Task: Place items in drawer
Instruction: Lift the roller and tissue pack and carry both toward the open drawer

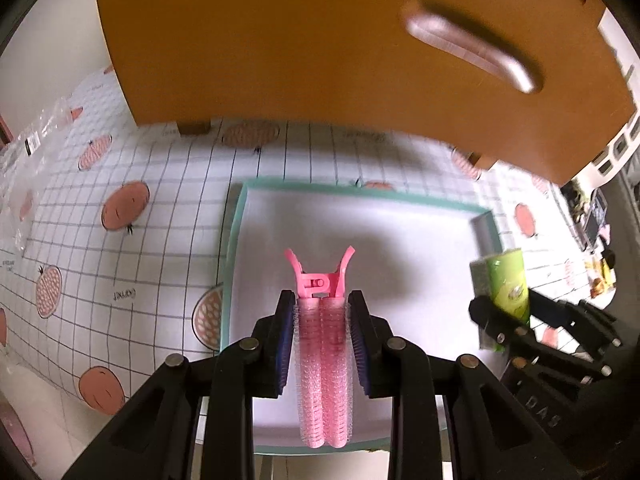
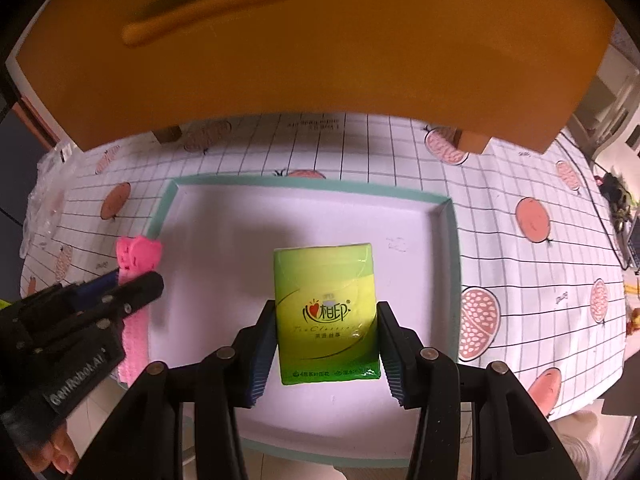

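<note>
Orange drawer front (image 1: pixel 320 48): fills the top of both my views, cut off at the upper edge; its long handle (image 1: pixel 472 52) is blurred, and I cannot see whether the drawer is open.

Tablecloth (image 1: pixel 120 184): white grid with pink fruit prints, running out of frame at left and right.

Tray (image 1: pixel 236 216), teal rim, white floor: centre of both views, its near edge hidden behind my grippers.

Tissue pack (image 2: pixel 326 312), green: centre of the right view, above the tray, clamped by its sides in my right gripper (image 2: pixel 326 344). Small print unreadable.

Hair roller clip (image 1: pixel 324 352), pink: lower centre of the left view, above the tray, pinched between the blue pads of my left gripper (image 1: pixel 322 344); its lower end overhangs the tray's near rim.

Clear plastic bag (image 1: pixel 36 136): left edge, contents indistinct.
</note>
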Tool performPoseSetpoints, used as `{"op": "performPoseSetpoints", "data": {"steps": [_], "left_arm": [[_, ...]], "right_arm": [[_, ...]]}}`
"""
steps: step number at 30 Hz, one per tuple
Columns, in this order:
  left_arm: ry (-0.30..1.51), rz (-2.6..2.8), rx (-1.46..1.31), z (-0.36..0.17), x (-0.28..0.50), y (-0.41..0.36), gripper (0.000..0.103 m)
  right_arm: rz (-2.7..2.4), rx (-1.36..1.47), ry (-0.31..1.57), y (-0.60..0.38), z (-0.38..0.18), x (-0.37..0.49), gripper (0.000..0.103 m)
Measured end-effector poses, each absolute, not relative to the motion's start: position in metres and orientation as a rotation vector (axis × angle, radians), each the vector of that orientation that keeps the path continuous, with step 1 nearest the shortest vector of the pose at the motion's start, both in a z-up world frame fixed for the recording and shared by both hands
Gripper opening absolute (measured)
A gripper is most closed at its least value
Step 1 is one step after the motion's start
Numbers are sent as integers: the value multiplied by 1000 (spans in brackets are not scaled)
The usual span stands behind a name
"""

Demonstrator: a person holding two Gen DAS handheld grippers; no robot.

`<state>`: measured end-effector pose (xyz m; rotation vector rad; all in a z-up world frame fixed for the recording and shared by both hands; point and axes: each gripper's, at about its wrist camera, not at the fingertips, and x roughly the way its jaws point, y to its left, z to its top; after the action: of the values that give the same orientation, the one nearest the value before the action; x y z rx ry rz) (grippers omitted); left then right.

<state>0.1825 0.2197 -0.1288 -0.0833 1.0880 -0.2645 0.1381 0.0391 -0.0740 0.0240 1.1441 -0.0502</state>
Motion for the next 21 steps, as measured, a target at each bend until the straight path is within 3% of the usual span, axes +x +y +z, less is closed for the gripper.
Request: {"op": "performPoseSetpoints", "data": {"steps": [21], "left_arm": [[851, -385, -178, -21, 162, 232, 28]], "right_arm": [[-96, 13, 918, 39, 27, 111, 50]]}}
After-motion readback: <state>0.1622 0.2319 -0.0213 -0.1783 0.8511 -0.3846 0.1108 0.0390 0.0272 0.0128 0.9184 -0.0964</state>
